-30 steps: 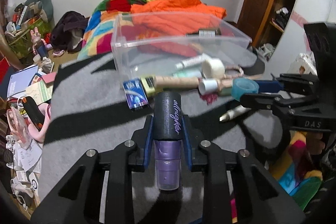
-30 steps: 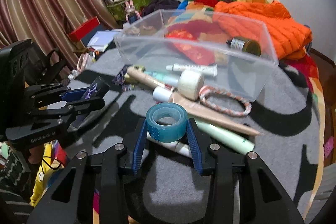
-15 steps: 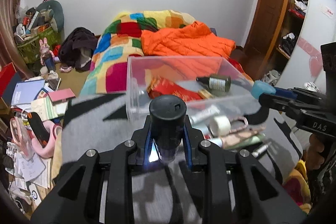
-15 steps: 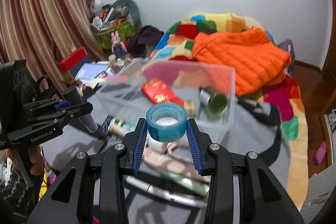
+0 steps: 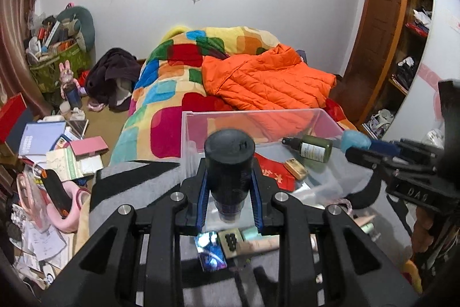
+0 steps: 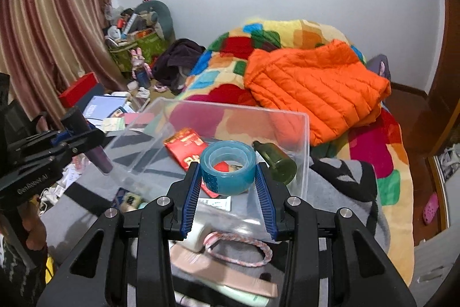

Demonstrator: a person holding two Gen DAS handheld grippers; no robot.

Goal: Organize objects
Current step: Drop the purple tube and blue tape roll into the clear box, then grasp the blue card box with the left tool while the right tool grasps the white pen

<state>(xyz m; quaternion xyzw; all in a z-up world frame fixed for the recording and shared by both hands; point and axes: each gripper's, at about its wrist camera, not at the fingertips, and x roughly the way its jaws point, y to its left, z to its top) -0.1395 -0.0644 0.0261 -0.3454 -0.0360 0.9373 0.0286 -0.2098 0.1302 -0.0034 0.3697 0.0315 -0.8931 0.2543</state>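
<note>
A clear plastic bin (image 6: 304, 134) sat on a grey and black patterned cloth (image 5: 138, 186) at the foot of a bed, and both grippers hung over it, each carrying one item; the job looked partly done. Inside the bin already lay a red packet (image 6: 184, 146), a dark green spray bottle (image 5: 313, 147) on its side and a small gold tin (image 5: 296, 169); outside it, on the cloth against the near wall, lay a pink braided cord loop (image 6: 238, 248), a white roll (image 6: 198, 235), a long beige tube (image 6: 230, 276), a pale green tube (image 6: 244, 297) and a blue printed box (image 5: 211, 251), so, by this judgement, well over half the sorting remained. The right gripper (image 6: 228, 177) was clamped on a roll of blue tape (image 6: 228, 166), held on edge above the near part of the bin; the left gripper (image 5: 229, 189) was clenched on a dark capped bottle (image 5: 229, 157), cap toward the camera, over the near left corner of the bin. Neither item was released. Much was hard to read: the bottle's lower body was hidden behind its own cap and the jaws; the left gripper's frame covered most of the loose items from its own view; the bin's clear walls blurred what lay at its far end; the print on the packet and box was too small to make out; and the person showed only as part of a hand (image 6: 31, 232) at the frame edge.
</note>
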